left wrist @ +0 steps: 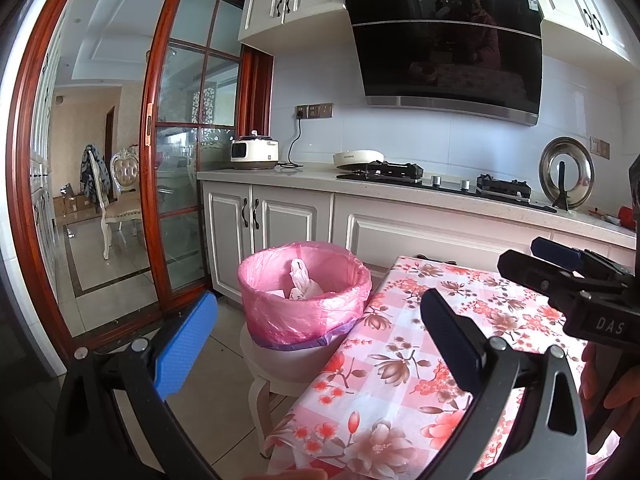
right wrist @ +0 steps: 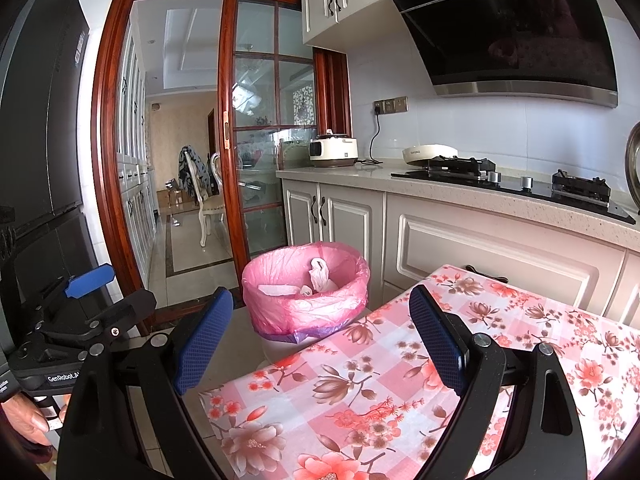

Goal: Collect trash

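A round bin with a pink liner (left wrist: 304,292) stands on a white stool (left wrist: 280,368) at the table's far left corner; it also shows in the right wrist view (right wrist: 306,292). White crumpled trash (left wrist: 302,280) lies inside it, also seen from the right wrist (right wrist: 320,276). My left gripper (left wrist: 320,320) is open and empty, held above the table's left edge. My right gripper (right wrist: 322,320) is open and empty over the table. Each gripper shows in the other's view: the right one (left wrist: 560,268) and the left one (right wrist: 100,292).
A table with a pink floral cloth (left wrist: 420,360) fills the foreground, also in the right wrist view (right wrist: 400,380). Behind it runs a white kitchen counter (left wrist: 320,180) with a gas hob (left wrist: 440,184), a rice cooker (left wrist: 254,154) and a pot lid (left wrist: 566,174). A red-framed glass sliding door (left wrist: 188,140) stands left.
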{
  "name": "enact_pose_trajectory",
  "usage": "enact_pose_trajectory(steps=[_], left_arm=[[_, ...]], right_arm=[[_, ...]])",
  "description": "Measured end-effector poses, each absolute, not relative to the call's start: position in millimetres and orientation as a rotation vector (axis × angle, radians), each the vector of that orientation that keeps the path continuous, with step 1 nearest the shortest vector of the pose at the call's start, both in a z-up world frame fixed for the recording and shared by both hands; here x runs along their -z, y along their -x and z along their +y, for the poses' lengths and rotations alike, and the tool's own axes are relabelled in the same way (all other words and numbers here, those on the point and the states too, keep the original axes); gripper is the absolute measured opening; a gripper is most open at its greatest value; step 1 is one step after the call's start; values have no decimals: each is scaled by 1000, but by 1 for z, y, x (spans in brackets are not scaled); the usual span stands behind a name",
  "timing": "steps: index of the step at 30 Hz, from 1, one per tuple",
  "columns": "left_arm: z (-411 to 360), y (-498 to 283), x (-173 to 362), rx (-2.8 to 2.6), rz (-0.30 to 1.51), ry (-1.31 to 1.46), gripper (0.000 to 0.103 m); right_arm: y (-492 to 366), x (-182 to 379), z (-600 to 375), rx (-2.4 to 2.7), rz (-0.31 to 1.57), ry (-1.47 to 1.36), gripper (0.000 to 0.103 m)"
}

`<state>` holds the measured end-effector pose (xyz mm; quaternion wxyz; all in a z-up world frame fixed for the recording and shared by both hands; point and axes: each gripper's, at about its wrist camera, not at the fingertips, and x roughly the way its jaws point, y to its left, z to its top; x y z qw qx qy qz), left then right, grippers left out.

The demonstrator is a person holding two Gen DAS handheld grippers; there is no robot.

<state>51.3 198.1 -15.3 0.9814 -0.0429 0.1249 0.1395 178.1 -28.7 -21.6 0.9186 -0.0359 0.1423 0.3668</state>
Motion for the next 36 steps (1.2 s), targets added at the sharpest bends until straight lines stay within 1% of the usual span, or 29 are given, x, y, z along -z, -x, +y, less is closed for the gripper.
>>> enact_pose_trajectory(steps=[36], left_arm=[[201, -49, 14, -300, 230, 87, 98]], right_arm=[[-173, 26, -28, -771, 288, 81, 85]])
